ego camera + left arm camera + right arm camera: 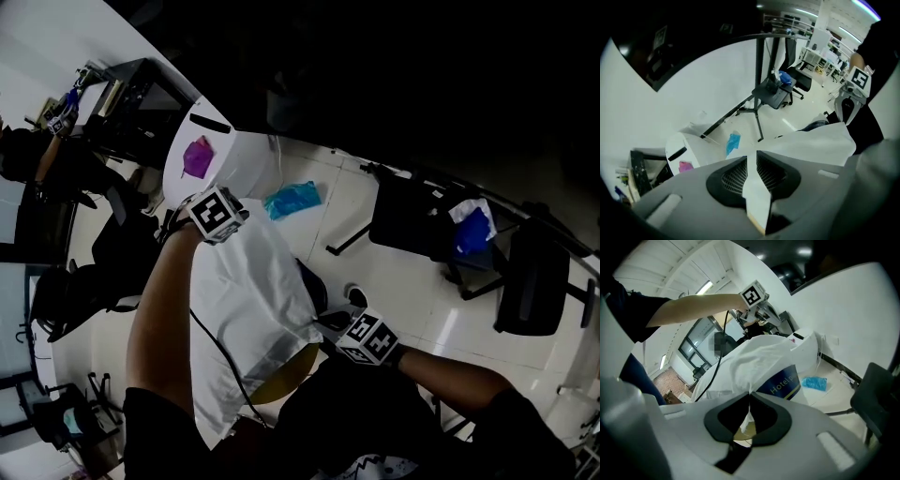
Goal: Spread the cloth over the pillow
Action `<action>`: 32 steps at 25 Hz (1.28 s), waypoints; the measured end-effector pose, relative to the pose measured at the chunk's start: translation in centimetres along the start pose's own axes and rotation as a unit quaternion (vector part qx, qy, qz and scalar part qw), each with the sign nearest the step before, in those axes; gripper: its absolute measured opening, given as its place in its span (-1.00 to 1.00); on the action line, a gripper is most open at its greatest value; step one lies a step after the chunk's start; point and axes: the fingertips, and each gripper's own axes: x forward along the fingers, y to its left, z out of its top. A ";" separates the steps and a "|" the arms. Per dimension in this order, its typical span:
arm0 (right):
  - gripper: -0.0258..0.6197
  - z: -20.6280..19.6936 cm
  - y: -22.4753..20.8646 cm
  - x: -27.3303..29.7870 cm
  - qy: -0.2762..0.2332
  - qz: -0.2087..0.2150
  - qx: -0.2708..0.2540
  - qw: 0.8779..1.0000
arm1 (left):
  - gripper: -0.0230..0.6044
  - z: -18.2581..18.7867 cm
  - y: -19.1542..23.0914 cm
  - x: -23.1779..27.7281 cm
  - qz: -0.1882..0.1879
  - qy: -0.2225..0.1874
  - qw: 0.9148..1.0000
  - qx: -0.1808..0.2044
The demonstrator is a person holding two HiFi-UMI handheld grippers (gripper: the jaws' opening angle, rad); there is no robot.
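The white cloth (248, 281) is the biggest thing here. It is held up in front of the person, pulled out long between the two tools, over the pale floor (422, 300). I think it is very light, soft and floppy. It looks like it would sag, fold and slip if one side were let go. The best places to hold it are the far ends, one in each tool, so it stays flat while it is laid down.

The left tool (751, 161) is pressed together on a fold of the cloth at the far end. The right tool (749, 397) is pinching a thin bit of the cloth's edge at the near end.

The pillow is hard to find. A yellow-brown thing (281, 380) peeks out under the near edge of the cloth. It may be the pillow, but most of it is covered. The right gripper view shows a dark blue patch with letters (780, 383) under the cloth, and I cannot tell what it belongs to. A thin black cord (220, 347) runs across the cloth. The room around is very dark.
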 end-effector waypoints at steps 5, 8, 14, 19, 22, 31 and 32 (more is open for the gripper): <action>-0.87 0.1 -1.5 -0.6 0.007 0.001 -0.003 1.000 | -0.63 -2.4 1.0 5.0 -0.035 0.061 0.996 -0.051; -0.87 0.0 -2.6 -1.0 0.011 -0.001 -0.001 1.000 | -0.53 -3.4 0.8 7.1 -0.055 0.077 0.992 -0.079; -0.87 0.3 -5.0 -1.6 0.021 -0.010 0.004 1.000 | -0.90 -4.3 1.2 8.4 -0.060 0.096 0.990 -0.089; -0.88 0.4 -9.1 -2.9 0.025 -0.041 0.019 0.999 | -0.93 -4.2 1.4 8.5 -0.060 0.097 0.990 -0.086; -0.88 0.4 -11.5 -3.5 0.035 -0.048 0.028 0.998 | -0.93 -4.0 1.6 8.8 -0.058 0.095 0.990 -0.084; -0.88 0.0 -14.6 -3.0 0.091 -0.026 0.037 0.995 | -0.93 -3.8 3.4 9.2 -0.011 0.095 0.992 -0.083; -0.88 0.1 -14.7 -3.2 0.096 -0.028 0.033 0.994 | -0.93 -3.8 3.7 9.2 -0.003 0.095 0.992 -0.081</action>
